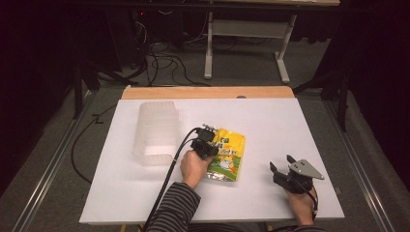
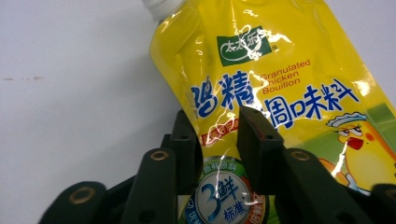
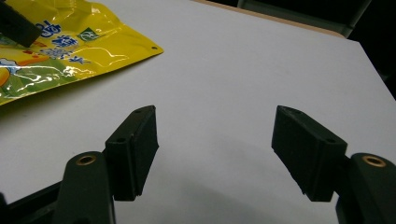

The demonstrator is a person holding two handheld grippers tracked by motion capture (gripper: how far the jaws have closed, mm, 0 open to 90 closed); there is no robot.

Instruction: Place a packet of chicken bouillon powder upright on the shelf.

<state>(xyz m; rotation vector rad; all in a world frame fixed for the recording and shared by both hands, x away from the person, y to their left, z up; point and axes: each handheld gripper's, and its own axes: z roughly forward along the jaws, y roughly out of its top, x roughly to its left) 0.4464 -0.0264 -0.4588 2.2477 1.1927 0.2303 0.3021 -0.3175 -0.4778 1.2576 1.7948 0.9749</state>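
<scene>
A dark room with cables on the floor and a metal stand behind surrounds a white counter (image 1: 270, 121) with a wooden strip along its far edge. In the high view, a clear plastic container (image 1: 155, 131) sits left of centre, and just right of it lies a yellow pouch (image 1: 227, 157) of chicken bouillon, flat on the counter. The left gripper (image 1: 208, 140), held by a hand in a striped sleeve, rests at the pouch's left edge, while the right gripper (image 1: 283, 169) hovers near the counter's front right, well apart from the pouch. In the left gripper view, the pouch (image 2: 280, 74) stretches away with its white cap (image 2: 161, 7) at the far end; the fingers (image 2: 254, 135) are narrowly apart, one finger on the pouch's printed face and the other at its edge, so they straddle that edge; whether they actually pinch it I cannot tell. In the right gripper view, the fingers (image 3: 135, 144) are spread wide over bare counter, with a corner of the pouch (image 3: 93, 42) lying away to the upper left, apart from them.
</scene>
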